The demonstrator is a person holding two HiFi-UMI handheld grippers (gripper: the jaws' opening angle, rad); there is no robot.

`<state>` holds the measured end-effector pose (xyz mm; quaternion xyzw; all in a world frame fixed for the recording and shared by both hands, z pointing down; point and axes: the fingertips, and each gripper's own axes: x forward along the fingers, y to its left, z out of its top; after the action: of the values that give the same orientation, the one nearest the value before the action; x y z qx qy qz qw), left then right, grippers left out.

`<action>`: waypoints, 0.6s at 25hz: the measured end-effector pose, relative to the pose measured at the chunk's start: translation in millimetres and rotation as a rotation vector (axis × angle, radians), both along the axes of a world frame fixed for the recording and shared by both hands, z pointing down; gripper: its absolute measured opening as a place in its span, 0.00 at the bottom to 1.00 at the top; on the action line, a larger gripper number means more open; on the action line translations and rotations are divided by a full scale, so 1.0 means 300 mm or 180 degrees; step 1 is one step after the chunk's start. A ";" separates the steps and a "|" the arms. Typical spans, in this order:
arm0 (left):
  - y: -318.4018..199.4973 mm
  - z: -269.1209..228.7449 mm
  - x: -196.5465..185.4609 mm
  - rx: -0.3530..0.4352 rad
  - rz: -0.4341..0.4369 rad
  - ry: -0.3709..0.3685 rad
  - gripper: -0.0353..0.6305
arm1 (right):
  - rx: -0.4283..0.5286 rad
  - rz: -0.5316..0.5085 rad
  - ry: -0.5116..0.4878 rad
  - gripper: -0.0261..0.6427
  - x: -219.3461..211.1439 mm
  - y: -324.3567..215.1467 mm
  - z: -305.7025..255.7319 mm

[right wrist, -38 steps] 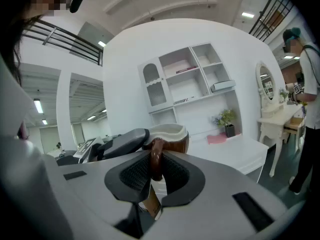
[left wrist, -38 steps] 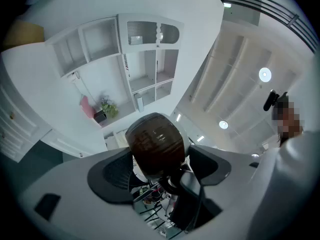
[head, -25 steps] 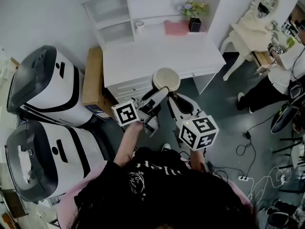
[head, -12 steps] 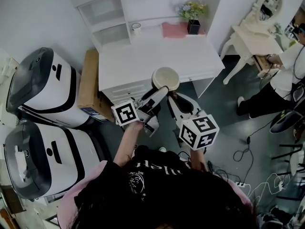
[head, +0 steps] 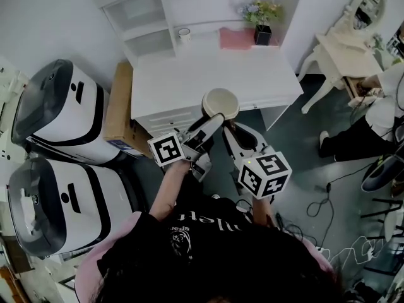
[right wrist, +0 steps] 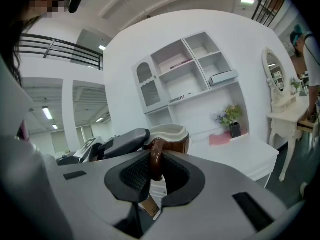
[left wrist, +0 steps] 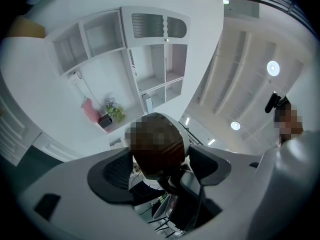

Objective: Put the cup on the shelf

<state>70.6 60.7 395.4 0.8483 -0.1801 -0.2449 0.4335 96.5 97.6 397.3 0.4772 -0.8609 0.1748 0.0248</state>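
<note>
1. Cream-rimmed with a brown body, the cup (head: 220, 103) shows in the head view in mid-air, just in front of the white desk (head: 208, 74) and over its front edge. The left gripper (head: 211, 121) reaches it from the left and the right gripper (head: 229, 129) from the right. The shelf (head: 142, 14), a set of open white compartments, rises from the back of the desk, well beyond the cup. A small white mug (head: 184, 34) and a potted plant (head: 260, 31) stand at the back of the desk, under the shelf.

2. In the left gripper view, the jaws are spread wide and bear on the cup's round body from either side. The shelf compartments appear tilted behind it.

3. In the right gripper view, the jaws are pressed together on the cup's brown handle (right wrist: 156, 160), which stands upright between the pads. The shelf is ahead, above the desk.

4. Judgement: the step in hand is the carry to the shelf. It will likely go best with the rim level and both grippers moving as one, since any twist between them would strain the handle. The path should rise over the desk and pass clear of the mug and plant. The cup should rest flat in a compartment before either grip opens.
</note>
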 end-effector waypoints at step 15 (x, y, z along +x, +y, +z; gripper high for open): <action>-0.403 0.020 -0.013 -0.0076 0.0238 0.0049 0.58 | -0.0088 0.0215 0.0037 0.16 -0.024 -0.397 0.018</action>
<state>66.6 -60.1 401.4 0.8473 -0.1478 -0.2330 0.4538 89.2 -21.4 402.5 0.5066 -0.8416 0.1846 0.0305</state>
